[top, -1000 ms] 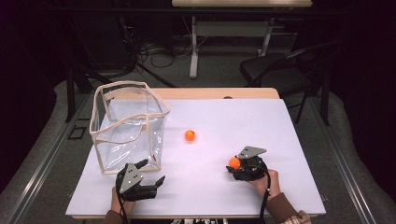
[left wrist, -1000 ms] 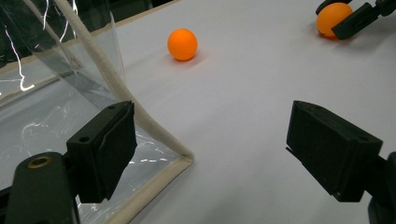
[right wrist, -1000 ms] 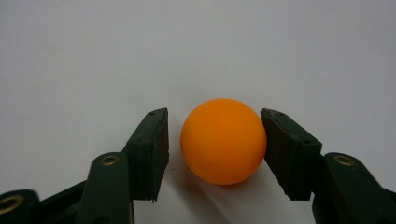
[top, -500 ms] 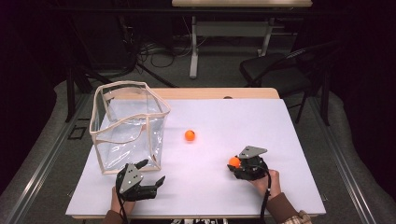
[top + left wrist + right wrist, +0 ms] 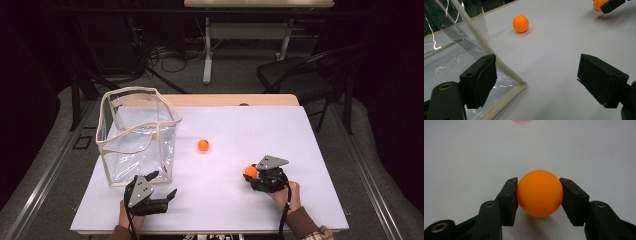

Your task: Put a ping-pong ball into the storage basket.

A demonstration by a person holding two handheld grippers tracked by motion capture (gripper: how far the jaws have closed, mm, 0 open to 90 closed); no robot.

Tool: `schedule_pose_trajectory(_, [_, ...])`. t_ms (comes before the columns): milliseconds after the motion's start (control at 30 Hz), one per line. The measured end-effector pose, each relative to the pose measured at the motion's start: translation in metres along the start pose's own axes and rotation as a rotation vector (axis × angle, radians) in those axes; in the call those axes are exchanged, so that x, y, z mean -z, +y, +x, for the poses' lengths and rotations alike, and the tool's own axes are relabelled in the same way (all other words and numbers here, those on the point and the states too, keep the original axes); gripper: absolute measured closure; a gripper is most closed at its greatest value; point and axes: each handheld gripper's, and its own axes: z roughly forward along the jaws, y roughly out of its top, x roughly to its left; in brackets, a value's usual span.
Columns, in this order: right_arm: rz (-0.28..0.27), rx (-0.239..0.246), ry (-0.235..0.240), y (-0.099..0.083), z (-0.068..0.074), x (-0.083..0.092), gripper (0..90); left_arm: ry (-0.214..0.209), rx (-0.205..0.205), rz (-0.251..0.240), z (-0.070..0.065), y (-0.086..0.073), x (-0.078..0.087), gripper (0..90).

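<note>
Orange ball (image 5: 250, 171) sits clamped in the right hand-held gripper (image 5: 256, 176) in the high view, low over the white counter (image 5: 300, 145) toward its near right part. A hand (image 5: 286, 194) comes in from the bottom edge and holds that hand-held gripper, whose grey three-cornered plate (image 5: 270, 162) lies on top. A second orange ball (image 5: 203, 145) lies loose on the counter near the middle, well apart from the held one. A clear bag (image 5: 137, 135) with cream piping stands upright and open-topped on the left part of the counter. The left hand-held gripper (image 5: 162, 186) rests just in front of the bag's near right corner, with its jaws spread and nothing between them.

From the left gripper view, the left hand-held gripper (image 5: 536, 82) has its two black jaws wide apart over bare counter (image 5: 564, 37). Its left jaw lies close to the cream piping at the bottom corner of the clear bag (image 5: 451, 62); whether they touch I cannot tell. The loose second orange ball (image 5: 520, 23) lies farther off, beyond the bag's edge. At the top right corner, part of the held orange ball (image 5: 599, 4) shows in the other hand-held gripper.

The right gripper view has the right hand-held gripper (image 5: 539, 195) closed on the orange ball (image 5: 539, 193): both pads (image 5: 512, 197) press against its sides, left and right. The ball's shadow lies just beneath it on the white counter (image 5: 474, 157).
</note>
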Motion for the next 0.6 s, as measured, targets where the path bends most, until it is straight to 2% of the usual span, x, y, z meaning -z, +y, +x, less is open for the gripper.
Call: schedule_pose_trajectory(600, [-0.07,0.002,0.019,0.01,0.003,0.003,50.1,0.0,-0.002,-0.002,0.0,0.0,0.0,15.9])
